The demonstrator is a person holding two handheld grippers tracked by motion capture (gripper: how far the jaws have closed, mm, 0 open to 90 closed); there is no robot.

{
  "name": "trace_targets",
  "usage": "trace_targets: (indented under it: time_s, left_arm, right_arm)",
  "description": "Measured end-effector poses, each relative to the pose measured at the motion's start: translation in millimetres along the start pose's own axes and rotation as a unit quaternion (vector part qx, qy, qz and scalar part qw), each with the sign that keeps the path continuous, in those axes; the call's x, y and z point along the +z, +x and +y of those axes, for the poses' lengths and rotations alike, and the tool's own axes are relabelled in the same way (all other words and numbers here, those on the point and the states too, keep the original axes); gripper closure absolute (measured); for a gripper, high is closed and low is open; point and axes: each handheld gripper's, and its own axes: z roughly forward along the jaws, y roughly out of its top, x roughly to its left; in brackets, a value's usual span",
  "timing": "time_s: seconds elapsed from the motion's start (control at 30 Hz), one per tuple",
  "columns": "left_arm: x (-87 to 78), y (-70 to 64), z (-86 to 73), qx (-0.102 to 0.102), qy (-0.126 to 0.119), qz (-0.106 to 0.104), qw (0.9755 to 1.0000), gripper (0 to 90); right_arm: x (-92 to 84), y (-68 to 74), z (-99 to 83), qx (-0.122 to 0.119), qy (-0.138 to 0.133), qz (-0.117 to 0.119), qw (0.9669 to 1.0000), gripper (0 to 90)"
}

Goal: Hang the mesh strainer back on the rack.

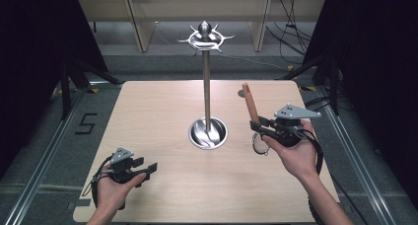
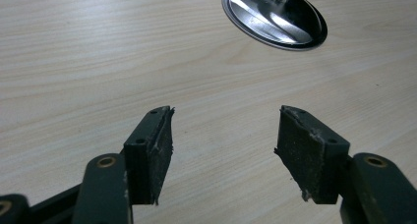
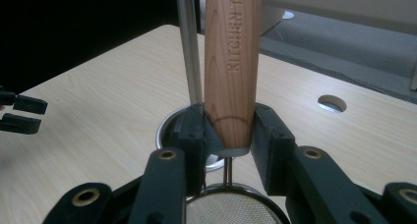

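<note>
Right gripper [image 1: 260,128], right of centre in the high view, clamps the wooden handle [image 3: 231,62] of a small mesh strainer [image 1: 259,143]; handle tilts upward, mesh hangs below the jaws. The rack [image 1: 206,82], its hooks at upper centre, stands just left of it, pole between. Left gripper [image 1: 146,171], lower left, rests open and empty, farther from the rack's base [image 2: 275,17].
</note>
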Motion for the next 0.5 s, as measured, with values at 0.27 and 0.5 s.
trace_targets:
  time_s: [0.27, 0.5]
  left_arm:
    - [-2.1, 1.5, 0.6, 0.001, -0.003, 0.001, 1.0000, 37.6]
    - [-1.7, 0.3, 0.6, -0.003, -0.003, -0.001, 1.0000, 37.5]
  right_arm:
    - [6.9, 4.0, 4.5, -0.001, -0.021, -0.003, 0.9998, 69.6]
    - [6.2, 3.6, 15.0, -0.011, -0.030, -0.004, 0.9995, 69.6]
